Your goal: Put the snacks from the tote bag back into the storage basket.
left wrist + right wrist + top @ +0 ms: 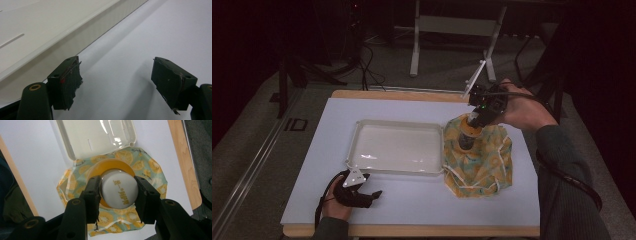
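An orange bottle (468, 134) with a white cap (119, 187) bearing yellow characters stands upright inside a lemon-print cloth bag (484, 162), to the right of the tray. From above, my right gripper (119, 193) is shut on the cap, one jaw on each side. The bag (150, 170) spreads open around the bottle's orange shoulder. An empty white plastic tray (397, 147) lies mid-table. By the tray's front left corner my left gripper (368, 196) rests on the white surface, open, with nothing between its fingers (66, 83); the tray wall (75, 37) runs just beside it.
A white sheet (422, 200) covers the wooden table, whose edge (412, 231) shows at the front. A white table frame (452, 25) and cables (367, 65) stand on the floor beyond. The person's right sleeve (567, 180) lies along the table's right side.
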`<state>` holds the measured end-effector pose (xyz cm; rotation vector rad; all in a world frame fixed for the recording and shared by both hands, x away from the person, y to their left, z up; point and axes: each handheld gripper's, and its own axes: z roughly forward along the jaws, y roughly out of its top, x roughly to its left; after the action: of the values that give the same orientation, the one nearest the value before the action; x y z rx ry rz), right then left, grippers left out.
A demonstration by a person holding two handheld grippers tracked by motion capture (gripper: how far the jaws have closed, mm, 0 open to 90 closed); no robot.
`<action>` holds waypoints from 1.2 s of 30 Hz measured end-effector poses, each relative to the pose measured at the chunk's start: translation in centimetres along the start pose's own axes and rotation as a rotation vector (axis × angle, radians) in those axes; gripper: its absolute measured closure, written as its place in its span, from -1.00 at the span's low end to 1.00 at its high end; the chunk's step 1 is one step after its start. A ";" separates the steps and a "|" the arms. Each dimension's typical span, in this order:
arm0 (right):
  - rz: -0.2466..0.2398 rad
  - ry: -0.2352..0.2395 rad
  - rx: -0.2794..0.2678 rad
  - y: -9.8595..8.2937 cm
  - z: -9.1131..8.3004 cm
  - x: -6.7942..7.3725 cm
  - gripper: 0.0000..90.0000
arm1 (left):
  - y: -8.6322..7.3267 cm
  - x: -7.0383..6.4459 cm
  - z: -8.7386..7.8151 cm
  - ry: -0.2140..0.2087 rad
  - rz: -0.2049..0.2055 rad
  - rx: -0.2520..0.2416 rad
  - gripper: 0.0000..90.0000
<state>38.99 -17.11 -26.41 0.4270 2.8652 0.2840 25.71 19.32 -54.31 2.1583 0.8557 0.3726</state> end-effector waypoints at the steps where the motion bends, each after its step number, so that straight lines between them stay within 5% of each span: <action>1: -0.005 -0.003 -0.001 0.0 0.0 0.0 0.31 | 0.0 0.0 0.0 0.000 -0.001 0.000 -0.48; 36: -0.023 0.009 -0.022 1.9 0.3 1.1 0.31 | 0.0 0.0 0.0 0.000 0.002 0.001 -0.48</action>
<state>38.52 -14.97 -26.54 0.3895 2.8709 0.3144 25.70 19.31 -54.31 2.1599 0.8541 0.3730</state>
